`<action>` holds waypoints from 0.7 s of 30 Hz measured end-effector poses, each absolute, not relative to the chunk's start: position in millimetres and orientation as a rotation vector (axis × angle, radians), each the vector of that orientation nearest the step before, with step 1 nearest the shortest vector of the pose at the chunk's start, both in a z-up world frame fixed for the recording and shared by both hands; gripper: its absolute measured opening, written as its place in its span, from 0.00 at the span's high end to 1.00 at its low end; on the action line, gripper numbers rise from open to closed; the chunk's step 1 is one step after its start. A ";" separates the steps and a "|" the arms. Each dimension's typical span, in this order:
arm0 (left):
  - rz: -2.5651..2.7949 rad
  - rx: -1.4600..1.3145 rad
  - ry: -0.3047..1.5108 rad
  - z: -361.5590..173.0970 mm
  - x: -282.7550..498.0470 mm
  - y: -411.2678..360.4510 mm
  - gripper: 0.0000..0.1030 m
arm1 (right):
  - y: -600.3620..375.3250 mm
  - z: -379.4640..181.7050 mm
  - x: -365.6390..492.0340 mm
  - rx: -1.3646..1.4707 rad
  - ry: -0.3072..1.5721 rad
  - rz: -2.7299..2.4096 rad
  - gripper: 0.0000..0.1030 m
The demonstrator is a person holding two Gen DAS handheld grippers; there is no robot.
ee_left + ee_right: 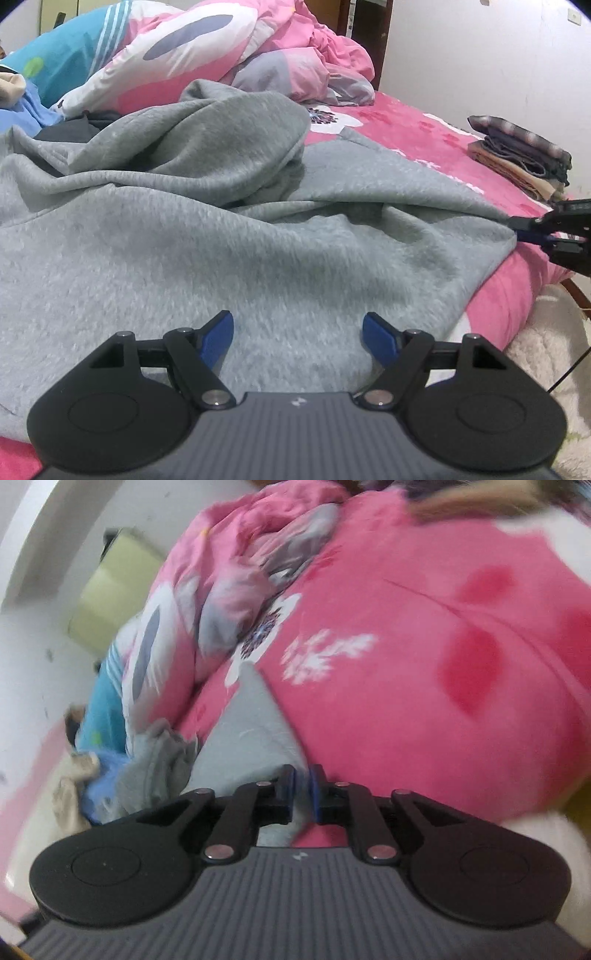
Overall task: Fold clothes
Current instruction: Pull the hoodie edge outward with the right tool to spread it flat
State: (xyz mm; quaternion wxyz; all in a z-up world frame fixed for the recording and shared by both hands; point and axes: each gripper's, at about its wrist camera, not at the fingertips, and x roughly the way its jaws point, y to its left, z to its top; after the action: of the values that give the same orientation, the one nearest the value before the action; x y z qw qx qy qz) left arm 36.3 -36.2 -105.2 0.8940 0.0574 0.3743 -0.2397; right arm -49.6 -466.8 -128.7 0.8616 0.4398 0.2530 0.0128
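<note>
A grey fleece garment [207,236] lies spread and rumpled over the pink bed, its far part bunched into a hump. My left gripper [297,334] hovers open just above its near edge, blue pads wide apart with nothing between them. At the right edge of the left wrist view my right gripper [524,230] pinches the garment's right corner. In the right wrist view that gripper [303,792] is shut on the grey garment [243,734], cloth caught between its fingers. The view is tilted and blurred.
A pink flowered bedsheet [436,136] covers the mattress. A heap of pink and white quilt [221,48] and a blue pillow [70,59] lie at the back. A stack of folded clothes [521,155] sits at the right. White fluffy rug [546,339] lies beside the bed.
</note>
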 end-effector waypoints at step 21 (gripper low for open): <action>-0.389 0.038 0.762 -100.9 17.3 -4.1 0.24 | -418.7 -111.6 213.7 0.461 0.818 0.219 0.56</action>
State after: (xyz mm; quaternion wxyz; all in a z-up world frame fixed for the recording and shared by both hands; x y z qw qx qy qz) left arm 17.3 -4.1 -100.9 0.9097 0.0182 0.3696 -0.1887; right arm 213.7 -418.7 -111.7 0.8861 0.2218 0.3932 0.1052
